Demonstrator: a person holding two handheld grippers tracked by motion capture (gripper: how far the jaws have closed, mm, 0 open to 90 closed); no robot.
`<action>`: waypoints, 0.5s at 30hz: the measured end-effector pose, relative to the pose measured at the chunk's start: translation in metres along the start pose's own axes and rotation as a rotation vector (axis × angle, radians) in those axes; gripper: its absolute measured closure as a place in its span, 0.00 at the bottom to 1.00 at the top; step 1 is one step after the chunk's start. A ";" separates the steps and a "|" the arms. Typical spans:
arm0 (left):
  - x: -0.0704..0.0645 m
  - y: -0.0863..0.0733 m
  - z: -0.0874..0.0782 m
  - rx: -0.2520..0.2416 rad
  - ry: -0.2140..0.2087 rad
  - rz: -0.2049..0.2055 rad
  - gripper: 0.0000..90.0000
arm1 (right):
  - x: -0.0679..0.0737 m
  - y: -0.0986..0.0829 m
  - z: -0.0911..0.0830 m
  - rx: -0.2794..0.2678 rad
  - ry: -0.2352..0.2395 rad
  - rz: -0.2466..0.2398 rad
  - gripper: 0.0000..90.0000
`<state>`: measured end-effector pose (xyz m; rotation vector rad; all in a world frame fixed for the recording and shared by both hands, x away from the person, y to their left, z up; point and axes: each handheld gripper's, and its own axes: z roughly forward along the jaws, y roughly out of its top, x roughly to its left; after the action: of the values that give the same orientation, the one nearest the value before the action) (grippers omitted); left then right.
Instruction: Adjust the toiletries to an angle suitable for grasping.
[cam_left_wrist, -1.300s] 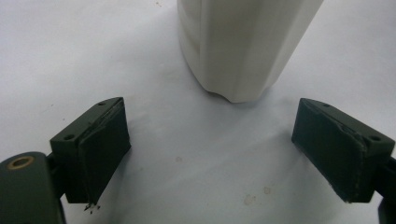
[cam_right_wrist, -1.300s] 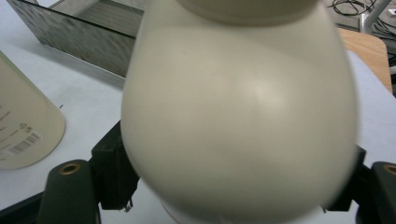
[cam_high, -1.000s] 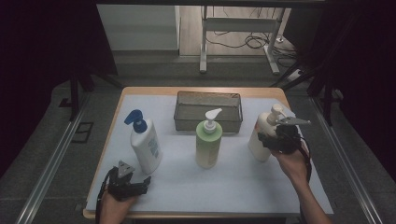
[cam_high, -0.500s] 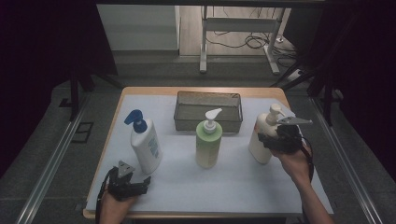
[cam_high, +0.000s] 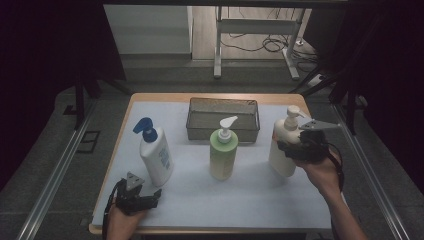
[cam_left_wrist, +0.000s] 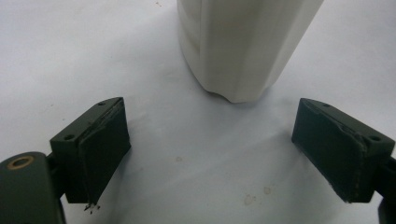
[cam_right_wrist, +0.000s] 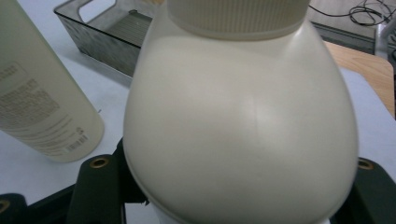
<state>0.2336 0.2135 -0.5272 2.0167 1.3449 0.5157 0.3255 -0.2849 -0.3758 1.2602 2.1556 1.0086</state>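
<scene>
On the right side of the tabletop (cam_high: 200, 200), we see the right gripper (cam_high: 290, 150) clamped around the cream bottle (cam_high: 284, 145), jaws on either side of its body; the bottle stands upright, just right of the basket (cam_high: 223, 119). In the right gripper view the cream bottle (cam_right_wrist: 238, 126) bulges between the jaws, hiding their tips; we also get the green bottle's back label (cam_right_wrist: 37, 112) and a handle slot in the basket wall (cam_right_wrist: 93, 23), details the high view misses. The high view gives us the pump heads: cream, green bottle (cam_high: 222, 152) in the middle, blue-capped bottle (cam_high: 156, 155) at left.

At the near left edge, the left gripper (cam_high: 150, 197) lies low on the tabletop, jaws spread wide with nothing between them. The left gripper view shows the base of the blue-capped bottle (cam_left_wrist: 243, 46) ahead of the jaws, apart from them; we can see small stains on the white surface there.

Right hand (cam_high: 322, 172) comes in from the lower right, forearm angled up and leftward, wrapped round the gripper body. Left hand (cam_high: 120, 222) sits at the bottom edge, gripper pointing right, toward the blue-capped bottle.
</scene>
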 end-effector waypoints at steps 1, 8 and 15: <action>0.000 0.000 0.000 0.000 0.000 -0.002 0.12 | 0.000 0.001 -0.001 -0.001 0.004 0.000 0.41; 0.000 0.000 0.000 0.002 0.000 0.006 0.12 | 0.003 0.016 -0.009 -0.013 0.024 -0.016 0.41; 0.000 0.000 0.000 0.000 0.000 0.003 0.12 | 0.007 0.032 -0.013 -0.029 0.049 -0.021 0.41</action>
<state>0.2338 0.2137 -0.5271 2.0192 1.3418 0.5167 0.3307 -0.2733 -0.3432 1.2094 2.1781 1.0685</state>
